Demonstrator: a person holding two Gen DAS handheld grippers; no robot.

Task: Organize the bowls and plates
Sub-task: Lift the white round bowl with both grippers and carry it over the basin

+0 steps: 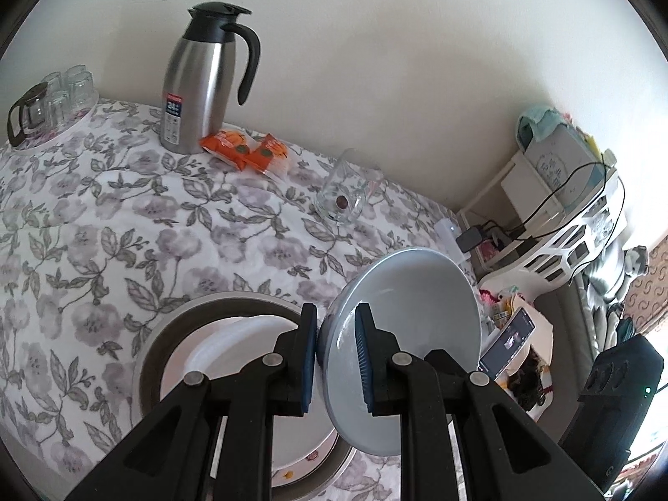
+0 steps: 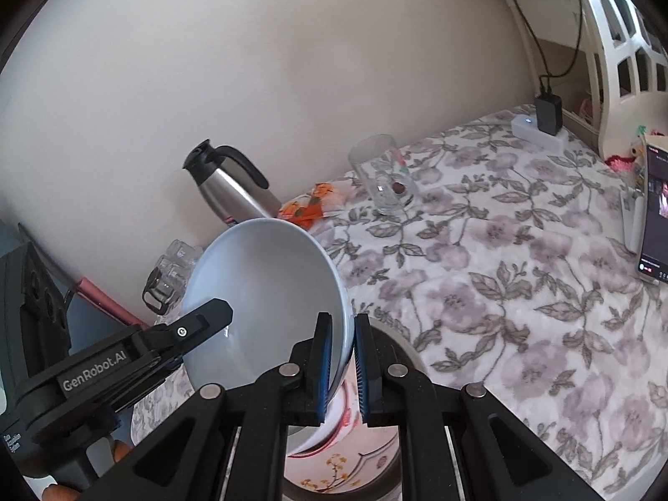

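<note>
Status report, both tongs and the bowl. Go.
Left tongs and right tongs both shut on the pale blue bowl rim, opposite sides. Bowl tilted above the plate stack. Nothing in the way.

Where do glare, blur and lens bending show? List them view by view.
Left wrist view: fisheye bends the wall edge and leans the steel jug; soft daylight, a glossy streak on the pale bowl; glasses at the rim smear. Right wrist view: black vignette corners, tablecloth pattern softly blurred, phone screen glows.
</note>
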